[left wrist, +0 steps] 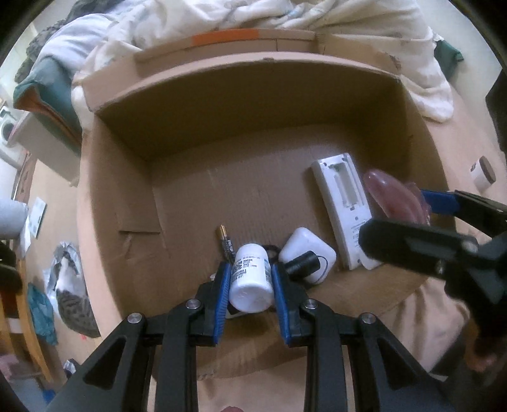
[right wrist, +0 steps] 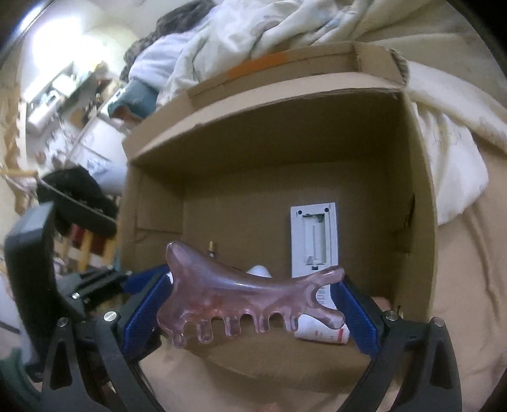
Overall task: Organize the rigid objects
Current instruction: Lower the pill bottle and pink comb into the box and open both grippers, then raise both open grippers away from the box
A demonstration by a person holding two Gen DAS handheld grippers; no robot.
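Blue-padded fingers of the left gripper [left wrist: 250, 279] pinch a small white plastic bottle with a printed label [left wrist: 251, 279], one pad on each flank. Its long axis runs straight out along the fingers, flat base toward the camera. It hangs low over the near edge of the open brown cardboard box [left wrist: 190, 196], above the things already on the floor there.

To its right, the right gripper [right wrist: 253, 304] clamps a translucent pink comb-shaped massage tool [right wrist: 250, 301] by its two ends, so the long axis lies crosswise between the pads and the stubby teeth point down and toward the camera. It hovers over the near right part of the box, nearer that wall than the left gripper is.

On the box floor just past the bottle lie a white rounded-square charger block [left wrist: 309, 250] with a small black cylindrical plug [left wrist: 302, 263] resting against it, and a thin black cable with a brass tip [left wrist: 225, 237]. Farther right lies a white remote control turned face down, battery bay open [left wrist: 343, 206], its length running away from the camera. A small white tube with red print [right wrist: 323, 332] shows beneath the comb (possibly resting against the near wall; the view is blocked).

My guess is both items need only be lowered and let go.

Beneath the box is a beige sheet [left wrist: 427, 310], with a rumpled white duvet [left wrist: 221, 22] beyond the far wall and a cluttered room at the left.
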